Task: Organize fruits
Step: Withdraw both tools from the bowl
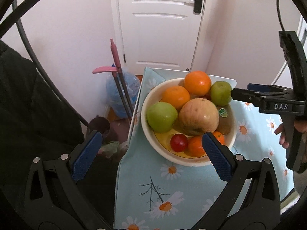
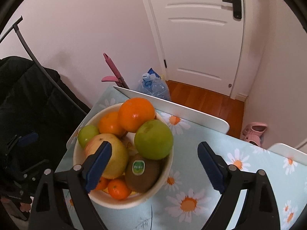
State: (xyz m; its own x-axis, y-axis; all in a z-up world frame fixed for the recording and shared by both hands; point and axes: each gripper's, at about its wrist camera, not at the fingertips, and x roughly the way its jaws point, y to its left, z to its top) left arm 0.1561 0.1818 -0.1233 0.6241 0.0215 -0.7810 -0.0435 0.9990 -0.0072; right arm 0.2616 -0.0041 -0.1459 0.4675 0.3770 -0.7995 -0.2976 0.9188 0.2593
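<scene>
A heaped cream bowl of fruit is set on the daisy-print tablecloth, and the top orange and the right-hand green apple could be tipped over the rim if either is nudged sideways, since both are perched high on the pile. The right gripper is held spread wide and empty above the kiwi and that apple, apparently touching nothing, though depth is hard to judge through the fisheye. The left gripper is likewise opened wide and empty at the bowl's near edge.
</scene>
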